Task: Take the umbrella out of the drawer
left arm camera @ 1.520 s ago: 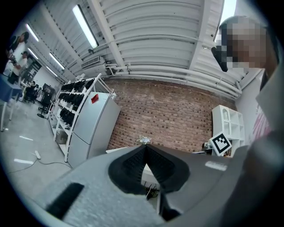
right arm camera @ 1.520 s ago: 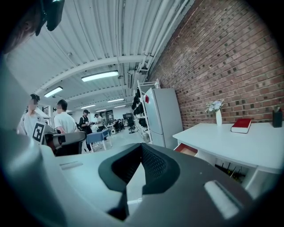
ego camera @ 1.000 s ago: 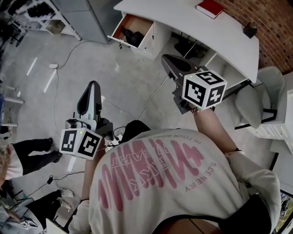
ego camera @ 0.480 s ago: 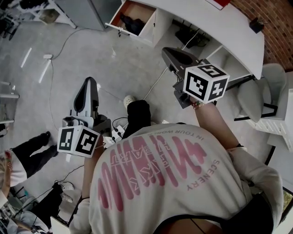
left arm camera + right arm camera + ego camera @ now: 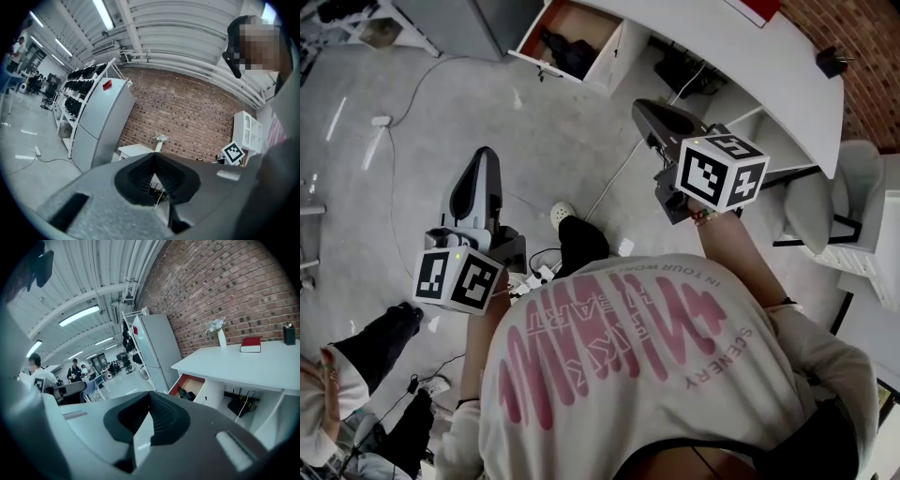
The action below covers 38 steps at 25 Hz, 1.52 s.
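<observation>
The person's shoe has stepped into view toward the drawer

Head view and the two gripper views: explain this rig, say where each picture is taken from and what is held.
A person holds a tool in each hand: the left gripper and the right gripper; the marked cubes belong to them. The head view looks down from the person's head; each gripper view looks along its own fingers. Both pairs of fingers are closed with nothing between them, so nothing is held. Ahead stands a white desk with a red book and a vase on it. Its drawer is open, with a dark bundle inside, probably the umbrella.
</observation>
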Available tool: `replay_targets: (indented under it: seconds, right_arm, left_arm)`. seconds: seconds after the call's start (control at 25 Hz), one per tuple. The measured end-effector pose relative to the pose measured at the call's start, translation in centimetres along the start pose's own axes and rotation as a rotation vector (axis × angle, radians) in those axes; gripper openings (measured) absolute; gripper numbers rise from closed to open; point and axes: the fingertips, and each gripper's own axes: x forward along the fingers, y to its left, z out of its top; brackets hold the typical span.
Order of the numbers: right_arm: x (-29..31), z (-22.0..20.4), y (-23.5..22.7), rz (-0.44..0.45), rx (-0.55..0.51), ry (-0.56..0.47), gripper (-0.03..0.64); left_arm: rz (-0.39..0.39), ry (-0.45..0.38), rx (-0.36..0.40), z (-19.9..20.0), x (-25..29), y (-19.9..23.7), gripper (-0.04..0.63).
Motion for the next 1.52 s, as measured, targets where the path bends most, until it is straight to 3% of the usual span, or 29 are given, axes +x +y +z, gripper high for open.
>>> replay_targets:
  seconds: [0.2, 0.44, 0.68, 0.96, 1.52]
  right_arm:
    - [4.8, 1.9, -0.6, -0.001, 0.025, 0.013, 0.011]
    - [9.8, 4.2, -0.9, -0.027, 0.037, 0.010, 0.011]
    - [13.4, 6.0, -1.4, -0.053, 0.067, -0.008, 0.011]
    - [16.6, 7.4, -1.7, -0.069, 0.077, -0.016, 0.011]
    - [19.7, 8.9, -2.3, -0.076, 0.167, -0.057, 0.012]
  left_arm:
    - [-0.015, 0.030, -0.010, 1.4, 3.8, 3.7, 0.005]
    - [0.021, -0.034, -0.010, 4.7, 7.0, 8.8, 0.005]
    - [-0.003, -0.024, -0.021, 6.3, 9.9, 12.0, 0.005]
    - [-0.050, -0.006, -0.034, 7.3, 12.8, 14.0, 0.005]
    - [-0.030, -0.016, -0.041, 8.7, 13.4, 17.3, 0.005]
